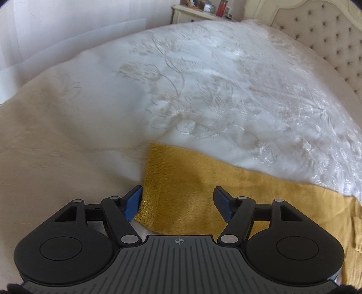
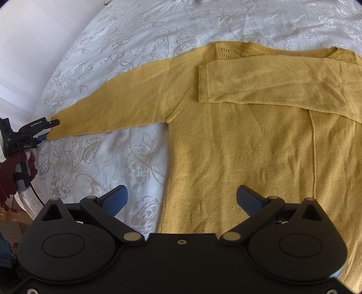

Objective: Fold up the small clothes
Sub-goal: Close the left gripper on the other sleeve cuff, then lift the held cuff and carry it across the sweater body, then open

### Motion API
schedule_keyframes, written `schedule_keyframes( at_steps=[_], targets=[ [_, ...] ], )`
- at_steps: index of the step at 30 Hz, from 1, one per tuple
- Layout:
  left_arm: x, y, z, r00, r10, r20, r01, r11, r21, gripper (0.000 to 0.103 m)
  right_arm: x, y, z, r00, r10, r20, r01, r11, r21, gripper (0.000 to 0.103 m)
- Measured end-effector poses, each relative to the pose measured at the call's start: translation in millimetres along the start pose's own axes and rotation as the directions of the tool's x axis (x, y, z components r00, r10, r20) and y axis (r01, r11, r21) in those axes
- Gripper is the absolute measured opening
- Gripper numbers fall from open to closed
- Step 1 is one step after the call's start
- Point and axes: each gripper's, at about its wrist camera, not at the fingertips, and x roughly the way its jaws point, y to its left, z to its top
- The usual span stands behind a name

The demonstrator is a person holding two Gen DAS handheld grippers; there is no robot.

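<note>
A mustard-yellow knit sweater [image 2: 248, 147] lies flat on the bed. One sleeve [image 2: 271, 83] is folded across its chest. The other sleeve [image 2: 124, 101] stretches out straight to the left. My left gripper [image 1: 178, 192] hovers open at that sleeve's cuff [image 1: 158, 181], and the cuff end lies between its blue pads [image 1: 133, 203] without being pinched. The right wrist view shows the same gripper [image 2: 50, 130] at the cuff's tip. My right gripper [image 2: 182, 192] stands wide open above the sweater's lower left side edge, with nothing gripped.
A white embroidered bedspread [image 1: 203, 90] covers the bed. A tufted headboard [image 1: 328, 34] stands at the far right, with a nightstand [image 1: 192, 13] and a red bottle [image 1: 221, 8] beyond. A dark red sleeve [image 2: 11, 171] holds the left gripper at the bed's left edge.
</note>
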Motion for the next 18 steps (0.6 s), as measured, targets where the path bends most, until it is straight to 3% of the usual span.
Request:
schedule_keyframes(
  at_steps=[2,4,5,8,12,14,18],
  targets=[
    [4,-3,2,1.0,0.007,-0.007,-0.007,1.0,0.006,0.062,-1,1,0,1.0,-0.012,0.007,0.012,1.0,-0.014,0.102],
    [3,-1,2,1.0,0.0,0.001,0.0,1.0,-0.023,0.018,-2,2,1,1.0,-0.023,0.011,0.024,0.999,-0.028,0.102],
    [3,1,2,1.0,-0.016,0.0,0.016,0.998,-0.053,0.014,-3,1,1,1.0,-0.026,0.013,0.026,0.999,-0.03,0.102],
    [-4,6,2,0.996,-0.082,0.024,0.084,0.986,-0.144,0.01,-4,-2,1,0.999,-0.026,0.018,0.027,0.999,-0.025,0.102],
    [-29,-17,3,0.985,-0.154,0.071,0.162,0.978,-0.13,0.01,-6,-9,0,0.999,-0.029,0.021,0.03,0.999,-0.023,0.102],
    [-44,-37,3,0.972,-0.214,0.098,0.223,0.97,-0.101,0.01,-6,-12,1,0.999,-0.03,0.023,0.031,0.999,-0.027,0.102],
    [-73,-89,3,0.928,-0.348,0.134,0.356,0.933,-0.04,0.01,-12,-20,0,0.999,-0.021,0.037,0.022,0.999,-0.025,0.102]
  ],
)
